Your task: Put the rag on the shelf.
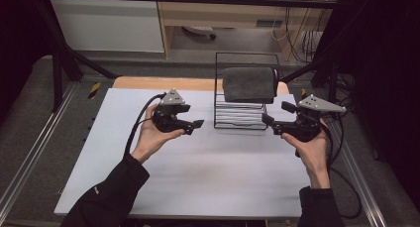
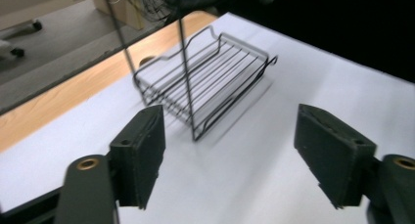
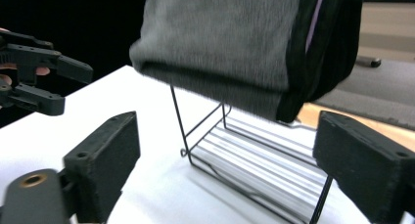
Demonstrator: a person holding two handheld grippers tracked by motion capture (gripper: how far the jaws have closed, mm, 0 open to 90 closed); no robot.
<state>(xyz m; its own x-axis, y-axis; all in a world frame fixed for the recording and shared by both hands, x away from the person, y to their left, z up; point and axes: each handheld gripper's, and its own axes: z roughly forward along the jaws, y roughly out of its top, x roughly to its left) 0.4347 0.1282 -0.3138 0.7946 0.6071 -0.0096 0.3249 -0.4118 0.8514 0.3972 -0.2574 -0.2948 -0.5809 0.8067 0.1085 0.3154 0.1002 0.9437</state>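
White sheeting covers the table (image 1: 198, 157), with a strip of bare wood along its far edge and grey floor, cabinets and loose cables beyond. Black wire rack (image 1: 241, 114) stands toward the far right of the sheet; a grey folded towel (image 1: 248, 84) is draped over its upper rail, dark trim showing along one fold in the right gripper view, hem hanging clear above the slatted lower shelf (image 2: 205, 82). Left tongs (image 1: 194, 127) sit to the left of the rack, well short of it, pointing toward it; jaws stand wide apart with nothing between them, bare sheet and the rack's base visible through the gap in the left gripper view. Right tongs (image 1: 275, 119) are just beside the rack's right front corner, jaws likewise apart and empty, looking up at the towel's hanging edge. Neither pair touches cloth or wire. Judgement: the towel appears to be placed on the rack and both tongs free of it, so the hanging step looks complete or at a release point, though an approach to pick the towel off cannot be ruled out. Next move, if tidying, calls for pinching a low corner without dragging the light rack; if done, drawing both hands toward the near edge, clear of the wire uprights.
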